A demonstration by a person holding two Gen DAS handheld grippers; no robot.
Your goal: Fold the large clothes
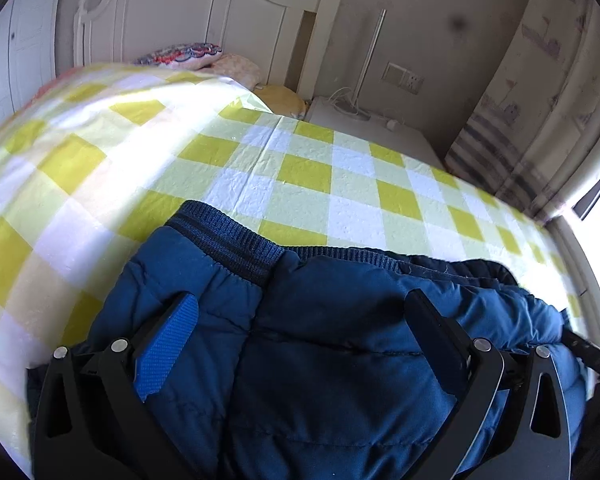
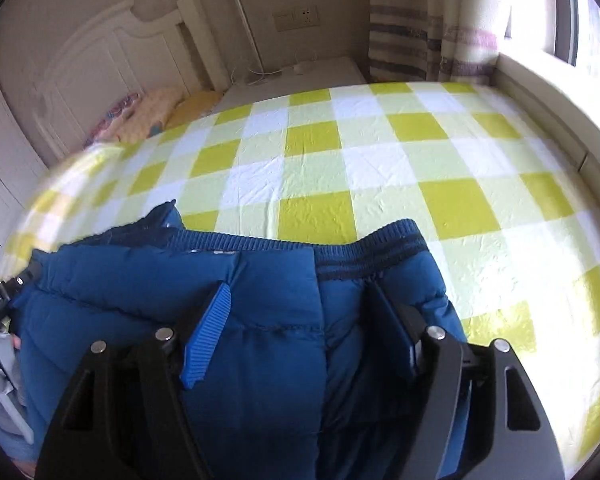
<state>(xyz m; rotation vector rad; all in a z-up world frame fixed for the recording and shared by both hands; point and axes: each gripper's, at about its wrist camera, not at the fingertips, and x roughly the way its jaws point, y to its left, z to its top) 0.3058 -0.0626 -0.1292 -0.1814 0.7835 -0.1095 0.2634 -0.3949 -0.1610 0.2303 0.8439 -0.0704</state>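
Note:
A large blue padded jacket point(image 1: 340, 380) lies on the yellow and white checked bed sheet point(image 1: 300, 172), its ribbed hem point(image 1: 228, 236) toward the headboard. My left gripper point(image 1: 300, 300) hangs over the jacket's left part with its fingers wide apart and open. The blue pad face is bare and fabric bulges between the fingers. In the right wrist view the same jacket point(image 2: 112, 280) fills the lower half, hem point(image 2: 380, 244) on the sheet point(image 2: 340, 160). My right gripper point(image 2: 299, 288) stands open astride a puffed fold, with its fingers sunk into the padding.
A white headboard point(image 1: 172, 16) and several pillows point(image 1: 188, 56) are at the far end of the bed. A white bedside table point(image 2: 300, 76) with cables stands by the wall. A striped curtain point(image 2: 412, 40) and a bright window point(image 2: 580, 20) are on the right.

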